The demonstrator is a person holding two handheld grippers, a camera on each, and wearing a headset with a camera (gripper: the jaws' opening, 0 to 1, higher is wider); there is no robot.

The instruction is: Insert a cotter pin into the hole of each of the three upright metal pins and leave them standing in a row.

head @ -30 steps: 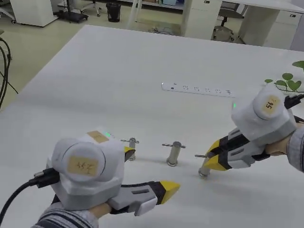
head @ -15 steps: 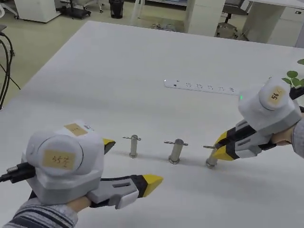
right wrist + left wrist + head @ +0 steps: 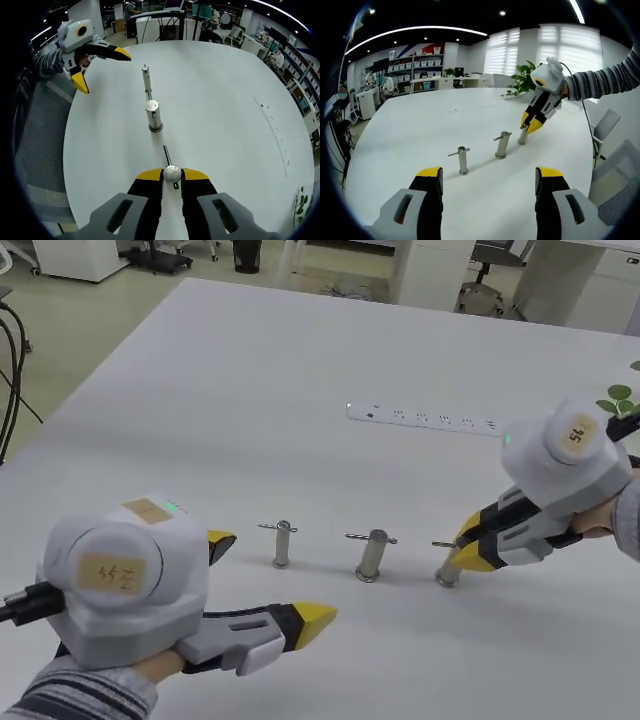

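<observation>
Three short, round steel pins stand upright in a row on the broad white table [image 3: 300, 380]: the left pin [image 3: 281, 544], the middle pin [image 3: 372, 556] and the right pin [image 3: 446, 571]. Thin wire cotter pins [image 3: 358, 537] cross near the top of each, so all three holes look filled.

The right gripper [image 3: 172, 176] has its black, yellow-tipped fingers [image 3: 150, 175] clenched on the right pin just under its flat head, and the cotter wire pokes out ahead of them. The left gripper [image 3: 270, 578] hangs in front of the left pin, apart from it, with its fingers spread wide and grasping nothing.

The steel pins are likely solid, stiff and smooth, and heavy for their size. Standing tall on a narrow foot, they would probably tip at a sideways nudge. The shank below the hole seems the safest place to hold. The cotter wires look light and springy and may sit loose, so a knock could slide one out. Opening the right fingers evenly, without dragging, should leave the right pin standing.
</observation>
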